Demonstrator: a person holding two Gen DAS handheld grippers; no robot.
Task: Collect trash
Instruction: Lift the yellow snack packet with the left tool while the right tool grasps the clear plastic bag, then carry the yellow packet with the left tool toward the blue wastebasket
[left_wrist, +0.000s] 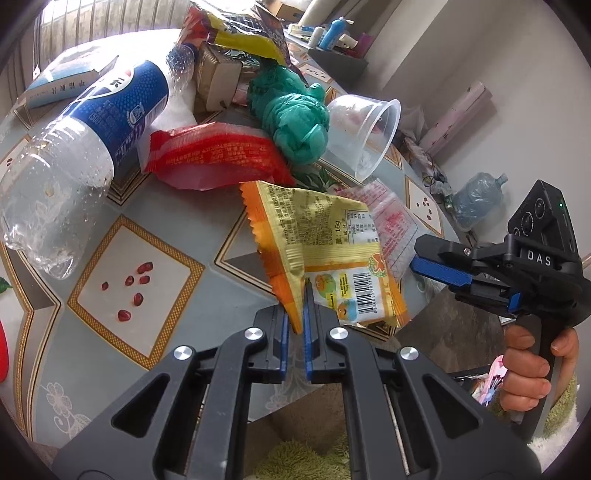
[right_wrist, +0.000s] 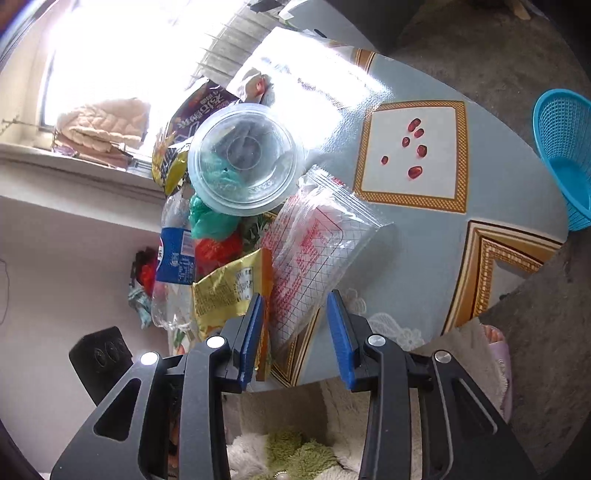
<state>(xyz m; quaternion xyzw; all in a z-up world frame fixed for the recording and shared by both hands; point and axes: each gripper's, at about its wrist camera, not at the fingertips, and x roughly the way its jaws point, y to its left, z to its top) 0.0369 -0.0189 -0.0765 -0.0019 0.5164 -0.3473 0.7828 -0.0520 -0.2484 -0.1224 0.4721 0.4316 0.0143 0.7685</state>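
My left gripper (left_wrist: 299, 314) is shut on the lower corner of a yellow-orange snack wrapper (left_wrist: 321, 236), which lies at the table's near edge. A clear zip bag with red print (left_wrist: 388, 221) (right_wrist: 317, 251) rests beside and partly under it. My right gripper (right_wrist: 295, 301) (left_wrist: 415, 256) stands open. The zip bag's near end and the wrapper's (right_wrist: 225, 291) orange edge lie between its pads, which do not press on them. Behind is a heap: a clear cup (left_wrist: 365, 129) (right_wrist: 243, 158), a green bag (left_wrist: 291, 110), a red wrapper (left_wrist: 218, 151) and a blue-label bottle (left_wrist: 92, 122) (right_wrist: 173, 254).
A round table (left_wrist: 166, 206) (right_wrist: 424, 240) with a patterned grey-blue cloth bears the heap. A blue mesh basket (right_wrist: 565, 155) stands off its far side. A white-blue box (left_wrist: 62, 81) and snack bags (left_wrist: 251, 40) lie at the back. A water jug (left_wrist: 476, 199) sits on the floor.
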